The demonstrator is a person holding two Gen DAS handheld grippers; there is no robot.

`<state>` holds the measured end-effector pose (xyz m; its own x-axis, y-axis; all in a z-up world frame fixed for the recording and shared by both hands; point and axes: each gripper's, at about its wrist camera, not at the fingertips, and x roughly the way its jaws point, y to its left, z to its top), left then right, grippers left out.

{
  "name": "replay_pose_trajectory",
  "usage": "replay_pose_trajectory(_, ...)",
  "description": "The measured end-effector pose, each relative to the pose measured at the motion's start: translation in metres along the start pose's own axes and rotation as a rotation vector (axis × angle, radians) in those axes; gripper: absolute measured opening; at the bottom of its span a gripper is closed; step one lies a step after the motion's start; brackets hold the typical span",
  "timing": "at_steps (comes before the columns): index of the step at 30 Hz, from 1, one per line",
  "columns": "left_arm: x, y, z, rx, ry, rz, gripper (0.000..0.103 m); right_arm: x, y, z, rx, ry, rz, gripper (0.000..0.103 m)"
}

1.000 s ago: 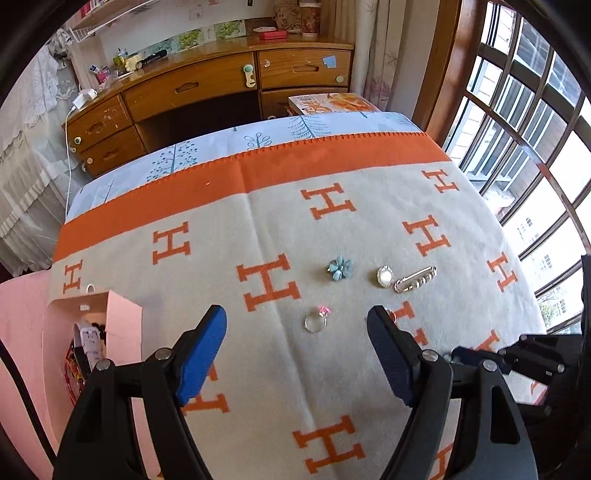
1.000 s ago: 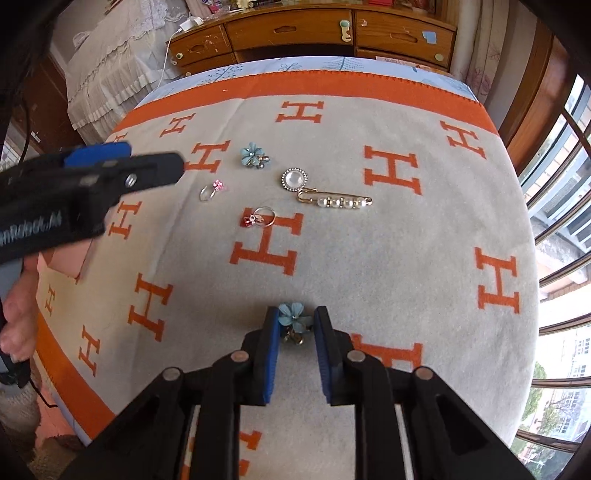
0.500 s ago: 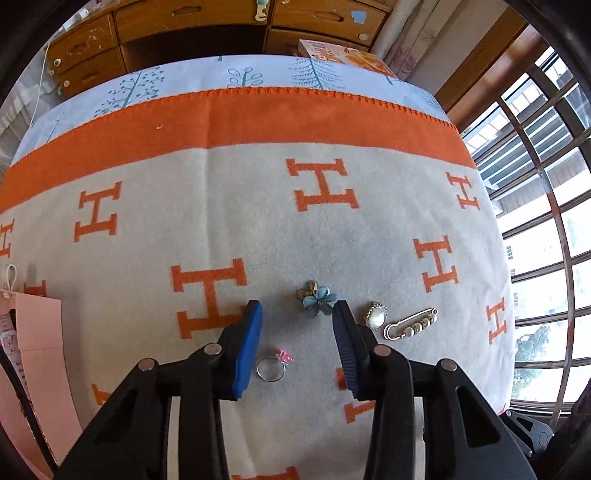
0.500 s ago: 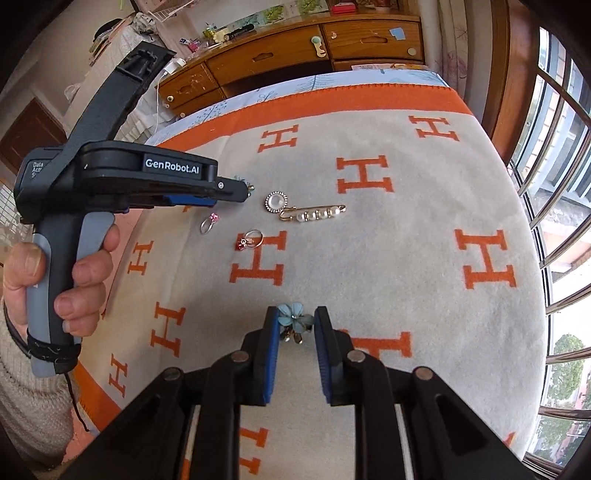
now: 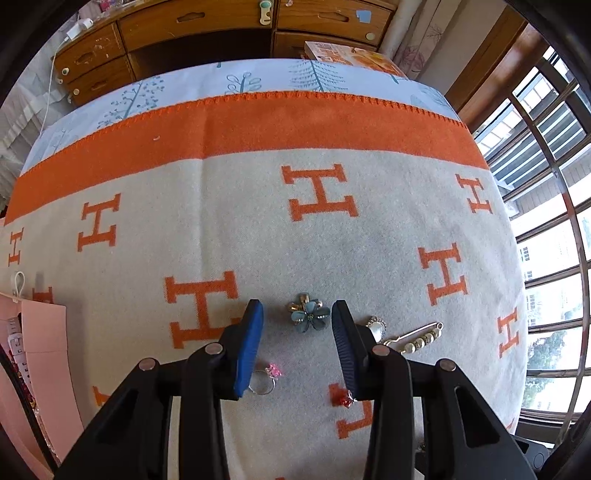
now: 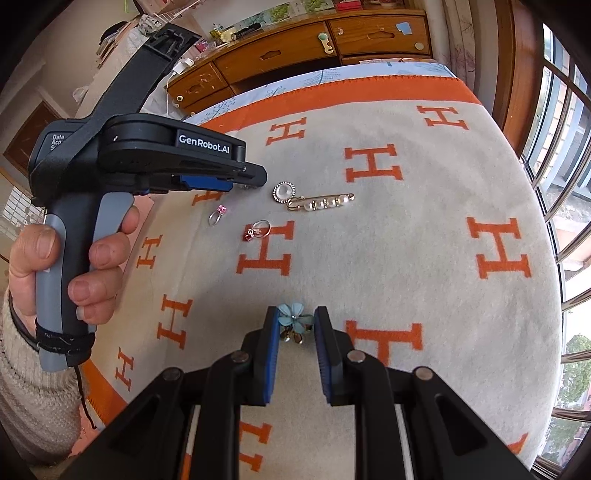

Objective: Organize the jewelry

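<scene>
The left hand-held gripper (image 5: pixel 297 317) is pointing steeply down at the cream blanket with orange H letters and an orange border (image 5: pixel 229 236), and its blue-padded jaws are closing around a blue flower-shaped brooch with a small gold-coloured cluster at its top (image 5: pixel 309 314). That brooch is lying flat on the blanket between the two pads, with a gap on each side, so the pads are not yet pressing on it. Just below the left pad a silver ring with a pink stone (image 5: pixel 266 376) is lying on the blanket, and near the right pad's lower edge a ring with a red stone (image 5: pixel 343 400) is partly hiding behind the finger. To the right of the jaws a round pearl brooch with a sparkling rim (image 5: pixel 377 328) is lying just beside a gold safety pin set with pearls (image 5: pixel 417 338).

The right hand-held gripper (image 6: pixel 295 321) is holding a second blue flower brooch with gold dangling pieces (image 6: pixel 293 317) at its fingertips, its narrow jaws clamped on it above the blanket. In this view a person's hand in a cream knitted sleeve (image 6: pixel 70 266) is gripping the grey handle of the left hand-held gripper, whose tip is hiding the first brooch. A pink box (image 5: pixel 40 354) is standing at the blanket's left edge, and a wooden chest of drawers (image 5: pixel 221 26) is standing beyond the bed.
</scene>
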<state>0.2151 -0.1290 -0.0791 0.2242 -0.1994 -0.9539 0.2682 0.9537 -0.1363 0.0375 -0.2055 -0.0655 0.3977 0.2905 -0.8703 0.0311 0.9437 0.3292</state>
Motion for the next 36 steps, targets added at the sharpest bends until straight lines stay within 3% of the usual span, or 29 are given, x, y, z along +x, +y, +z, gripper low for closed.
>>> replay_pose_trajectory(1, 0.001, -0.002, 0.000, 0.004, 0.000, 0.012, 0.018, 0.000, -0.001, -0.001, 0.001, 0.000, 0.001, 0.019)
replay_pose_trajectory(8, -0.010, -0.008, -0.007, 0.020, -0.025, 0.034, 0.018, -0.007, -0.004, -0.003, 0.007, -0.018, 0.009, 0.019)
replay_pose_trajectory(18, -0.097, 0.023, -0.057, 0.031, -0.170, -0.006, 0.018, -0.035, 0.026, -0.002, -0.024, -0.073, 0.022, 0.019)
replay_pose_trajectory(26, -0.161, 0.084, -0.108, -0.040, -0.309, 0.012, 0.018, -0.051, 0.086, 0.002, -0.106, -0.118, 0.056, 0.019)
replay_pose_trajectory(36, -0.172, 0.168, -0.156, -0.171, -0.370, 0.063, 0.018, -0.052, 0.173, 0.014, -0.191, -0.172, 0.118, 0.019)
